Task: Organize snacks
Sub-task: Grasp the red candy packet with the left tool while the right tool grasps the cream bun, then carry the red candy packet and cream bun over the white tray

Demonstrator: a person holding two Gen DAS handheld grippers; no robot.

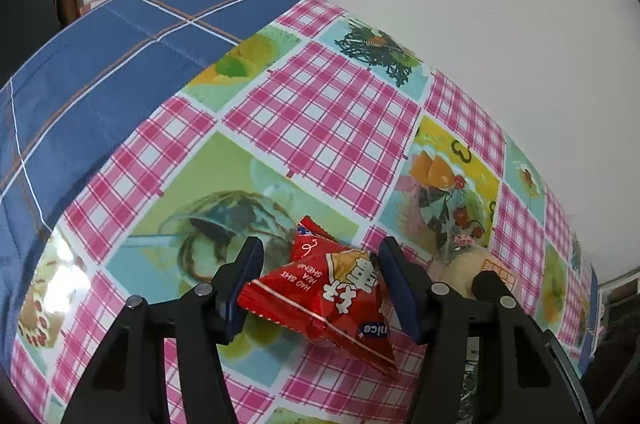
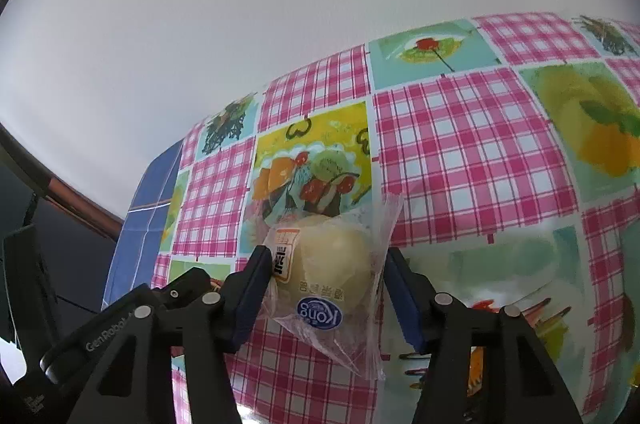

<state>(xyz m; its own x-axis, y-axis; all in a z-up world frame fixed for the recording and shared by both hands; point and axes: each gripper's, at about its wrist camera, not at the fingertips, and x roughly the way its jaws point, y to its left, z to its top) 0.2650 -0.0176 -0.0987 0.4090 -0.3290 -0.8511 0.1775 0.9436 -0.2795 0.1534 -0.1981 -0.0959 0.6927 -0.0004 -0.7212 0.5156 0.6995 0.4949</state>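
The left claw held a red snack bag between its blue pads, low over the tabletop. The right claw pinched a pale round bun in a clear wrapper. Farther back lay a pink checked cloth and a blue cloth.

My blue pads; red snack packet; pale yellow bun in clear wrap; pink-checked tablecloth; blue plaid cloth.
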